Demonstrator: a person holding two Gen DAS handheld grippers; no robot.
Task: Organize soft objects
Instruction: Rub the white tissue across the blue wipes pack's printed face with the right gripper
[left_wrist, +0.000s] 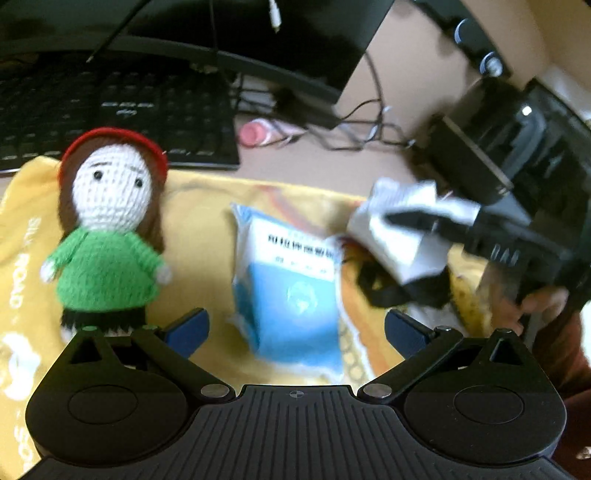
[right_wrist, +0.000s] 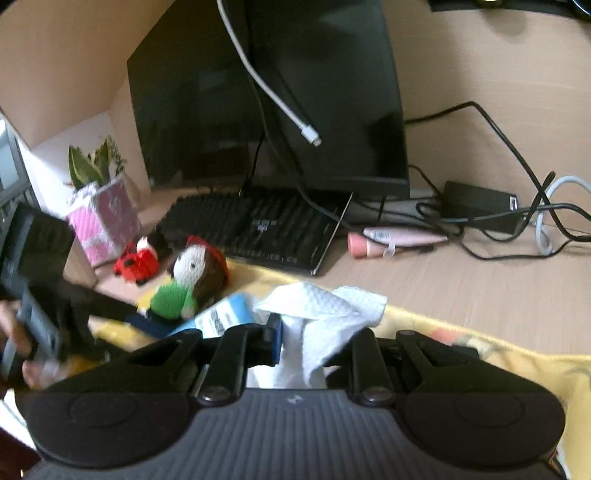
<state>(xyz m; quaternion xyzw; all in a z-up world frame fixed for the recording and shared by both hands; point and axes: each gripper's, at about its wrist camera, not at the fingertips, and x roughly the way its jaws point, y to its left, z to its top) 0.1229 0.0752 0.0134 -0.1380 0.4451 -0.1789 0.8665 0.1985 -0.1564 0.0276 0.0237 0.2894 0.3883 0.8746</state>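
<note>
A crocheted doll (left_wrist: 107, 229) in a green top and red hat stands on the yellow cloth (left_wrist: 207, 225) at left. A blue-and-white soft packet (left_wrist: 291, 284) lies on the cloth just beyond my left gripper (left_wrist: 295, 332), which is open and empty. My right gripper (right_wrist: 301, 339) is shut on a crumpled white tissue (right_wrist: 325, 314), held above the cloth. In the left wrist view that tissue (left_wrist: 402, 229) hangs at right in the right gripper (left_wrist: 424, 221). The right wrist view also shows the doll (right_wrist: 188, 280), the packet (right_wrist: 225, 314) and the left gripper (right_wrist: 147, 321).
A black keyboard (left_wrist: 118, 110) and dark monitor (right_wrist: 269, 96) stand behind the cloth. A pink tube (right_wrist: 391, 240), tangled cables (right_wrist: 517, 218) and a power brick (right_wrist: 476, 203) lie right. A small red toy (right_wrist: 136, 262) and potted plant (right_wrist: 99, 206) sit left. A dark strap (left_wrist: 391, 291) lies on the cloth.
</note>
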